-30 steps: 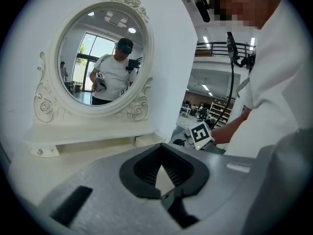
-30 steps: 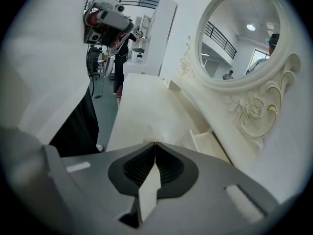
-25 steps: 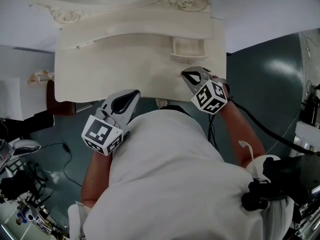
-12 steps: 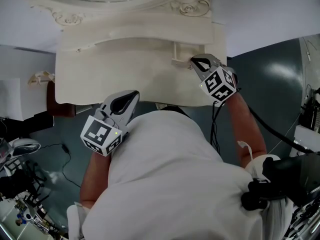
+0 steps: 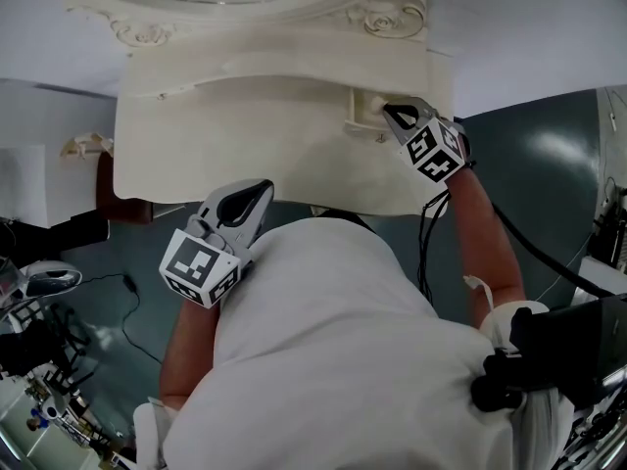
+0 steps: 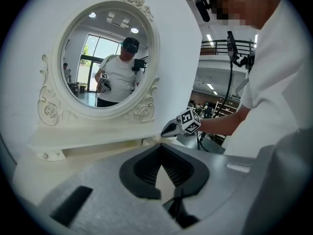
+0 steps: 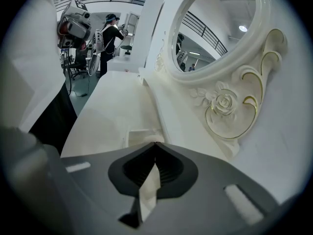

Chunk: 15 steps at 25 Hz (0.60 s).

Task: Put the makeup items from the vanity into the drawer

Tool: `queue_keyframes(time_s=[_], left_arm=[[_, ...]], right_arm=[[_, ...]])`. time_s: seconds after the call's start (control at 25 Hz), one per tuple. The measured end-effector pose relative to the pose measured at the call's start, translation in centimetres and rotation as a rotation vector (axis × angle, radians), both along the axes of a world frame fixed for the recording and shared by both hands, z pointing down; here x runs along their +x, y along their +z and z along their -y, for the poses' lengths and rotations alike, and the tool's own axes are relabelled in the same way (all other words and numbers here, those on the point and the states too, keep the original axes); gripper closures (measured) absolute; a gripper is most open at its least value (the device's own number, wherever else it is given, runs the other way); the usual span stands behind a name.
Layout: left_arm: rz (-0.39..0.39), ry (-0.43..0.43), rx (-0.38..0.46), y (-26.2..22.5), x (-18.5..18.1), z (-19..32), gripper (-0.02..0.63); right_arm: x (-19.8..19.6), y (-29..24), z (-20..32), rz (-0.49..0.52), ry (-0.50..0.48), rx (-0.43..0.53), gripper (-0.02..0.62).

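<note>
— Two grippers in shot, both empty? Left gripper hanging near 6 o'clock of the vanity worktop, just about at the front edge, above the white shirt. Fingers pinched tip to tip, nothing between.

— Yep. Same story on the right gripper: fingers closed on nothing, parked up around 1 o'clock of the worktop, tips right at the drawer.

— And the drawer, where exactly?

— Back right corner, tucked just under the carved mirror frame, roughly 2 o'clock from the left gripper and well apart from it. Sticking out only a little, by the look of it. Can't say from overhead whether fingertips actually touch the front.
</note>
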State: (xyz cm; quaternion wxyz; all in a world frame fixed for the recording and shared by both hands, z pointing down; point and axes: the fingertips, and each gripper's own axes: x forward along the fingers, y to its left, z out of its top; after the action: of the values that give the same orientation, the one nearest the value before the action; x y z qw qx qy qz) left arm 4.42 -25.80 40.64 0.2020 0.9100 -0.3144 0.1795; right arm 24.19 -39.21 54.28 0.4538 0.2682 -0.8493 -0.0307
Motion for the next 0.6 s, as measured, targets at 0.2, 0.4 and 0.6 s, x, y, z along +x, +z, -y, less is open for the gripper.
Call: queue_keyframes(time_s=[0.2,0.4,0.6], left_arm=[[0.005,-0.012,-0.012,0.1,-0.1,0.4,0.606],[0.012,-0.018,-0.024,0.4,0.0,0.9,0.606],[0.013,-0.026,-0.036,0.9,-0.1,1.1,0.604]], right_arm=[[0.5,2.2,0.7,-0.024,-0.005,-0.037,0.592],[0.4,4.0,1.1,-0.045,-0.025,-0.069,0.593],[0.1,5.5,1.7,-0.054,-0.035,-0.099,0.592]])
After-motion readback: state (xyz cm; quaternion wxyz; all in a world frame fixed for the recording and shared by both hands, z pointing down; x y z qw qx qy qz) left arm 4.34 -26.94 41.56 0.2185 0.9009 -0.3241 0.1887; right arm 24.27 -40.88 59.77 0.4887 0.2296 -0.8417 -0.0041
